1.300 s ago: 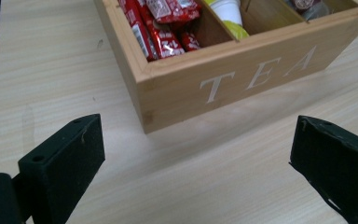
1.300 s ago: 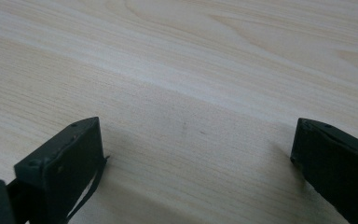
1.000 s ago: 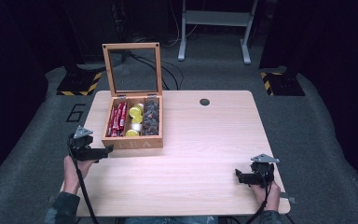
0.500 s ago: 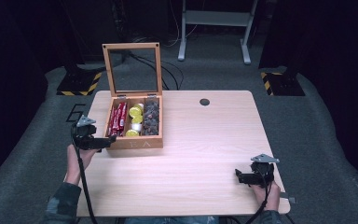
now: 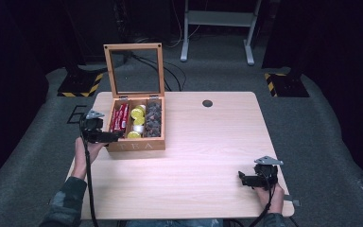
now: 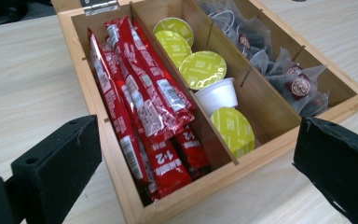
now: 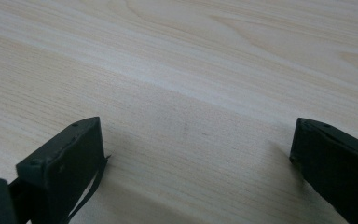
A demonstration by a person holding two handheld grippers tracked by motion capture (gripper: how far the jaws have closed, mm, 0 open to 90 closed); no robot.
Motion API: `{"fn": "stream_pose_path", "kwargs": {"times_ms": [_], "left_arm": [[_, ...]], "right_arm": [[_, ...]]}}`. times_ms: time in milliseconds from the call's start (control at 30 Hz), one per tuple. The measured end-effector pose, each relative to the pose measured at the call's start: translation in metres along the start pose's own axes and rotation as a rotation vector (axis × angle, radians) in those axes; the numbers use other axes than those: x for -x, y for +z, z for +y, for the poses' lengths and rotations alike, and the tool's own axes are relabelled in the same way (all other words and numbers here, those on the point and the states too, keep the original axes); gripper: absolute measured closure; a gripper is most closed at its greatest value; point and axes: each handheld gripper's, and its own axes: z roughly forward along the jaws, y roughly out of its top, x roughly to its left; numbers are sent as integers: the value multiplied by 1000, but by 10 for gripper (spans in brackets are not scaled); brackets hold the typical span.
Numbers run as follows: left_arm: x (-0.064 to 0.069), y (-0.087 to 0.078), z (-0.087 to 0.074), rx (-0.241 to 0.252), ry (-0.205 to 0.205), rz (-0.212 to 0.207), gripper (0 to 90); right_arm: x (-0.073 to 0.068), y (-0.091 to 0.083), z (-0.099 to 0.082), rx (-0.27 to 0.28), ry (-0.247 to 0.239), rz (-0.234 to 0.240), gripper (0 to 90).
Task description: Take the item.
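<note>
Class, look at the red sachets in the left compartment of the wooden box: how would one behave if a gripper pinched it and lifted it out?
The red sachets are thin foil sticks, so one would probably feel light and bend somewhat. Their glossy wrap may slip between the left gripper's open jaws. They overlap tightly inside the wooden box, so neighbours might drag along.

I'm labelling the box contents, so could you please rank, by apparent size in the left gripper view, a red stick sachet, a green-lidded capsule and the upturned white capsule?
1. Red stick sachet, clearly the longest.
2. Green-lidded capsule.
3. Upturned white capsule.
The two capsules look close in size; orientation makes that order unsure.
</note>
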Motion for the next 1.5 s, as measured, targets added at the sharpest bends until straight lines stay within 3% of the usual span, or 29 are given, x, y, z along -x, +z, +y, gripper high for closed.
{"fn": "stream_pose_path", "kwargs": {"times_ms": [200, 400, 467, 533, 667, 1200, 1300, 1500], "left_arm": [[-1, 11, 6, 0, -1, 9, 2], [-4, 25, 7, -34, 18, 31, 25], [-6, 29, 7, -31, 23, 36, 65], [-9, 32, 9, -14, -11, 28, 108], [-14, 36, 15, -7, -19, 44, 169], [-18, 58, 21, -82, -29, 134, 510], [-20, 62, 20, -111, -19, 134, 563], [-21, 64, 18, -110, -60, 126, 660]], "right_arm": [[0, 0, 0, 0, -1, 1, 23], [0, 0, 0, 1, -1, 1, 24], [0, 0, 0, 1, -3, 1, 24], [0, 0, 0, 1, 0, 1, 24], [0, 0, 0, 1, 0, 1, 24], [0, 0, 0, 2, -1, 1, 25], [0, 0, 0, 2, 0, 1, 25], [0, 0, 0, 2, 0, 1, 25]]}}
